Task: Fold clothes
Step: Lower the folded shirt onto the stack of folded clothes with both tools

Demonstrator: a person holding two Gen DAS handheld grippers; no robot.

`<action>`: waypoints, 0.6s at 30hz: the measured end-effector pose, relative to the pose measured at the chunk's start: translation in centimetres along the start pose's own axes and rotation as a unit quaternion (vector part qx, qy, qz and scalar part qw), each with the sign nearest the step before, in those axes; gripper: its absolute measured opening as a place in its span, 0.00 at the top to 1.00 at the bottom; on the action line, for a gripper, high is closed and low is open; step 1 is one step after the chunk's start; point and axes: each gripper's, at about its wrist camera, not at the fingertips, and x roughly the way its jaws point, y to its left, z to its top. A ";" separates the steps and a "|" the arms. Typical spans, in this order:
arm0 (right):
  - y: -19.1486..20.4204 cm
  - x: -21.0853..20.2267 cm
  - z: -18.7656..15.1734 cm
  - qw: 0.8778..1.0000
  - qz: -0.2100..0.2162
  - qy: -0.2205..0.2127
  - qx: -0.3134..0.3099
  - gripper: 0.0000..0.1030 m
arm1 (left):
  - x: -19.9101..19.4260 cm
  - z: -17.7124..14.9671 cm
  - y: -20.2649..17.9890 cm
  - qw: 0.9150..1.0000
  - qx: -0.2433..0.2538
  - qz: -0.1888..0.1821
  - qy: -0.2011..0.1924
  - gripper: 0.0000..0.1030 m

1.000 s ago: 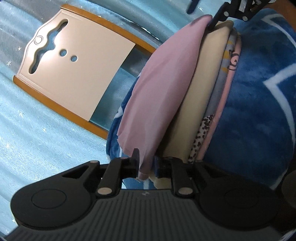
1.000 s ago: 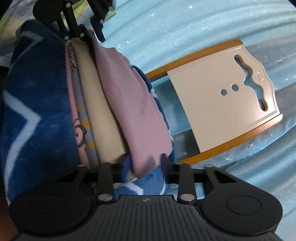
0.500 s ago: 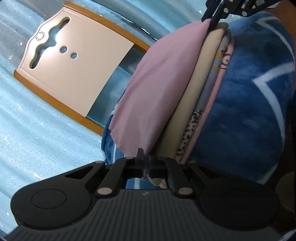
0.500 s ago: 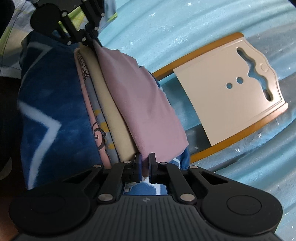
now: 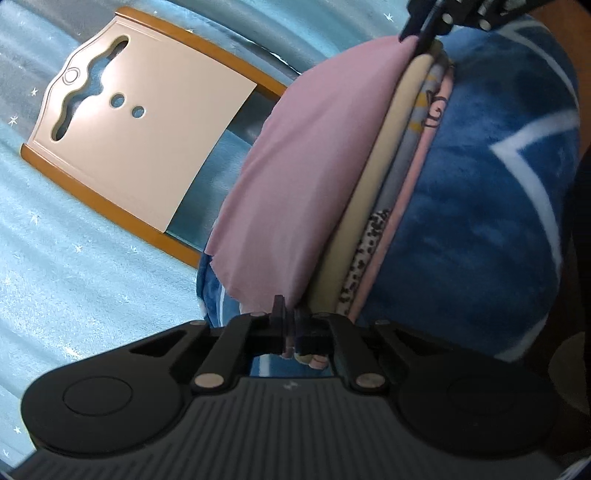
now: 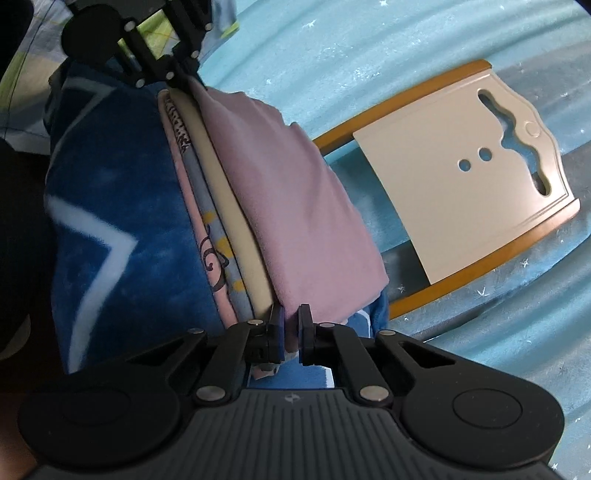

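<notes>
A pink garment [image 5: 310, 162] [image 6: 295, 206] lies on top of a stack of folded clothes: a cream piece [image 5: 365, 206] [image 6: 236, 221], a patterned grey-and-pink piece [image 5: 417, 155] [image 6: 207, 229], all on a blue star-print blanket [image 5: 491, 229] [image 6: 122, 206]. My left gripper [image 5: 290, 321] is shut on one corner of the pink garment. My right gripper [image 6: 291, 325] is shut on the opposite corner. Each gripper shows at the top of the other's view, the right gripper [image 5: 424, 26] and the left gripper [image 6: 181, 70].
A cream board with an orange wooden frame and cut-out holes [image 5: 140, 133] [image 6: 476, 184] lies on the light blue starry fabric [image 5: 66, 266] [image 6: 369, 48] beside the stack. A checked cloth [image 6: 22, 74] shows in the upper left of the right wrist view.
Both grippers went from open around the pink garment's corners to shut on them. The views have shifted slightly since, and the pink garment looks a little more stretched between the grippers.
</notes>
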 end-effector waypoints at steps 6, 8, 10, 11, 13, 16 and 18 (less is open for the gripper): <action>0.0 -0.2 0.1 1.000 -0.006 0.001 -0.015 0.92 | -0.6 -0.3 0.1 1.000 -0.014 0.011 -0.006 0.93; 0.1 -0.4 0.0 1.000 -0.006 0.000 -0.016 0.92 | -1.0 -0.4 0.0 1.000 -0.020 0.014 -0.009 0.93; 0.0 -0.4 0.0 1.000 -0.004 0.001 -0.013 0.92 | -1.0 -0.5 0.0 1.000 -0.018 0.013 -0.009 0.93; 0.0 -0.4 0.0 1.000 -0.003 0.002 -0.010 0.92 | -1.0 -0.5 -0.1 1.000 -0.017 0.012 -0.008 0.93; -0.4 -0.2 0.1 1.000 0.004 0.005 0.004 0.95 | -0.8 -0.5 -0.1 1.000 -0.015 0.010 -0.009 0.95; -1.0 -0.5 0.4 1.000 0.005 0.005 0.017 0.96 | -0.6 -0.3 0.0 1.000 -0.011 0.010 -0.012 0.97; -1.2 -1.3 0.5 1.000 -0.002 -0.004 0.022 0.96 | -0.9 -0.4 0.1 1.000 -0.013 0.013 -0.015 0.97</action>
